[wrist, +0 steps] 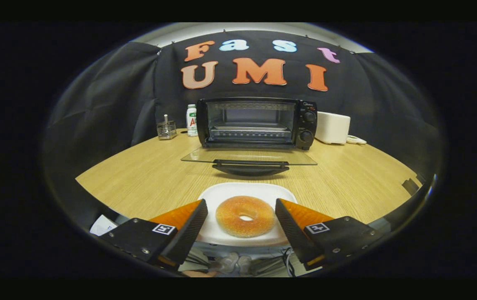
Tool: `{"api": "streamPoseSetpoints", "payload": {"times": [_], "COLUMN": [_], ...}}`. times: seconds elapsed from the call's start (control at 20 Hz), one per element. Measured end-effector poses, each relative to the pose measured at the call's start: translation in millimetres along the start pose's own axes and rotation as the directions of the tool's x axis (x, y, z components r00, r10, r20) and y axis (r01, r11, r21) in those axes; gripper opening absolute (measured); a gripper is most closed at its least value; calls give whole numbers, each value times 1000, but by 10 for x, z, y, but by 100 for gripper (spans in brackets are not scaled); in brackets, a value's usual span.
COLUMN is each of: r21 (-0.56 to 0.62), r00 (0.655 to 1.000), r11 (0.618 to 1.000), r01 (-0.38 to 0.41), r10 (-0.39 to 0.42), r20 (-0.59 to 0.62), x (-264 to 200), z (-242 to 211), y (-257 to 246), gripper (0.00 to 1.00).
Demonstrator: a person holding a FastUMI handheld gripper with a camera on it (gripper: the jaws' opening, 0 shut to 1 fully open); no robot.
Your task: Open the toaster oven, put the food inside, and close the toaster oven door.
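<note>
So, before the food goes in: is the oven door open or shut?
Open. The glass door lies folded down flat on the table in front of the oven, its rack bare. The gripper is open around the donut.

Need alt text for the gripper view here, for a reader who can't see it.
The open gripper straddles a donut on a white plate at the near edge of a wooden table, fingers either side without touching it. Beyond, a black toaster oven stands with its glass door folded down flat and its inside empty.
</note>
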State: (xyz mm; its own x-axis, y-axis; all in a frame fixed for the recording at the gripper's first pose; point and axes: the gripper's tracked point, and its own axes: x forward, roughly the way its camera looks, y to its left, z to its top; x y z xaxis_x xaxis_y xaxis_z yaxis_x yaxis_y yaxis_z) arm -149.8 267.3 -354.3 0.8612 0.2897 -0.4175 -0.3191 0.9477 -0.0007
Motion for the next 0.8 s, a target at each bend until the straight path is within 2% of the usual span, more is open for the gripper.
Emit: {"api": "streamPoseSetpoints", "payload": {"times": [0.3,0.55,0.8], "r21": [11,-37,-50], "r00": [1000,999,1000], "r11": [1000,999,998], "r01": [19,32,30], "r10": [-19,-32,-30], "r20": [-9,-7,-1], "x": [38,36,32], "z": [-17,-47,-54], "y": [-41,-22,-16], "gripper": [90,84,70]}}
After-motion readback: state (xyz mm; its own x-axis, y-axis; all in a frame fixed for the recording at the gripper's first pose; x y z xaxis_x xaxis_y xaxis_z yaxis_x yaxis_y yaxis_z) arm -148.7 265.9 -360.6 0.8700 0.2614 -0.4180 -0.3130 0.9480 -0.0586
